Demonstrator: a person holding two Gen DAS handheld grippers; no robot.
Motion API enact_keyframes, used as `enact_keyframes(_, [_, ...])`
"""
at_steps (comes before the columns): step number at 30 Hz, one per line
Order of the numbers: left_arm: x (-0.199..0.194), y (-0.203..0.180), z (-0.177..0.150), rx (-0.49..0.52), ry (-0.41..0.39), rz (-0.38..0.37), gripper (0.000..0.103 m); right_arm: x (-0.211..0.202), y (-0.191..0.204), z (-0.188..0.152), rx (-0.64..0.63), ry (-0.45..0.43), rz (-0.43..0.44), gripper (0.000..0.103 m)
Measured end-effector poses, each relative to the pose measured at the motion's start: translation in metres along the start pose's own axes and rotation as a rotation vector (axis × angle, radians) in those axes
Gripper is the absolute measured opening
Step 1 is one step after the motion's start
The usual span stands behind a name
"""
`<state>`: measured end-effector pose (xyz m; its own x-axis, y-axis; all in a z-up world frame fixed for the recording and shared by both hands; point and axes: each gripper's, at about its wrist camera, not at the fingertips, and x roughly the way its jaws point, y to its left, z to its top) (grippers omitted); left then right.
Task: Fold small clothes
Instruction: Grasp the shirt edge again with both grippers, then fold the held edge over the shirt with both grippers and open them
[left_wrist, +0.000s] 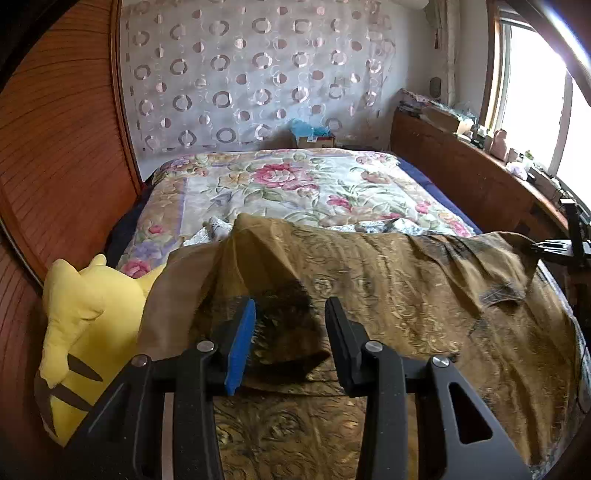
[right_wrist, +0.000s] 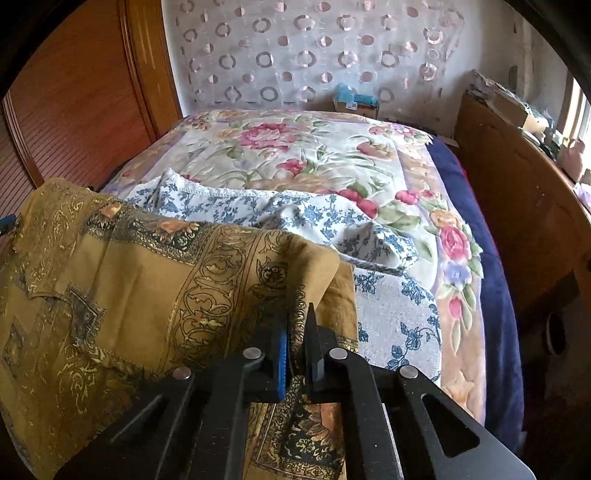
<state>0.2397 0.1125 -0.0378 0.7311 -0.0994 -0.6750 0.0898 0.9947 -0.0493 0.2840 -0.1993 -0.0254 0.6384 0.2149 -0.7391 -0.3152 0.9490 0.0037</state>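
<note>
Cloth fills the lower half of both frames: a mustard-gold patterned cloth (right_wrist: 155, 280) lies rumpled on the flowery bed cover (right_wrist: 332, 147). The right gripper (right_wrist: 297, 354) is clenched on the cloth's corner, likely to lift it for a fold. The left gripper (left_wrist: 290, 332) hangs released over the cloth's other corner, gripping nothing.

A bed (right_wrist: 476, 206) with a floral quilt (right_wrist: 332, 147) carries a golden patterned cloth (right_wrist: 147, 266), a blue-flowered garment (right_wrist: 258, 210) and a yellow plush toy (left_wrist: 77, 325).
</note>
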Motion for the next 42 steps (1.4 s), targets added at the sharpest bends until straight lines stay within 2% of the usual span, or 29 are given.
enact_keyframes(3, [0.003,-0.004,-0.004,0.013,0.024,0.007,0.040,0.002,0.001,-0.001,-0.007,-0.002,0.000,0.005])
enact_keyframes(8, [0.017,0.002,-0.010,0.013,0.079,0.090,0.040,0.002,0.001,-0.002,-0.002,-0.008,0.003,0.004])
enact_keyframes(13, [0.024,0.010,-0.017,-0.009,0.099,0.075,0.039,0.000,0.002,-0.001,-0.007,-0.025,0.002,0.003])
enact_keyframes(15, [0.026,0.008,-0.019,0.006,0.104,0.069,0.009,-0.001,0.004,0.000,-0.011,-0.038,0.001,0.003])
enact_keyframes(16, [0.027,0.008,-0.019,-0.003,0.110,0.047,0.006,-0.003,0.004,0.001,-0.013,-0.046,0.001,0.003])
enact_keyframes(20, [0.011,0.004,-0.012,-0.024,0.051,0.034,0.003,-0.015,0.009,0.004,-0.023,-0.100,0.007,0.003])
enact_keyframes(25, [-0.035,0.001,0.003,-0.048,-0.073,0.021,0.003,-0.045,0.009,0.007,-0.010,-0.198,0.022,0.003])
enact_keyframes(30, [-0.075,0.002,0.006,-0.065,-0.148,-0.003,0.003,-0.084,0.007,-0.004,0.007,-0.288,0.020,0.003])
enact_keyframes(35, [-0.104,0.001,-0.015,-0.080,-0.184,-0.019,0.003,-0.115,0.004,-0.040,0.027,-0.316,0.034,0.003])
enact_keyframes(42, [-0.132,-0.001,-0.071,-0.111,-0.188,-0.032,0.003,-0.147,0.013,-0.110,0.023,-0.293,0.026,0.003])
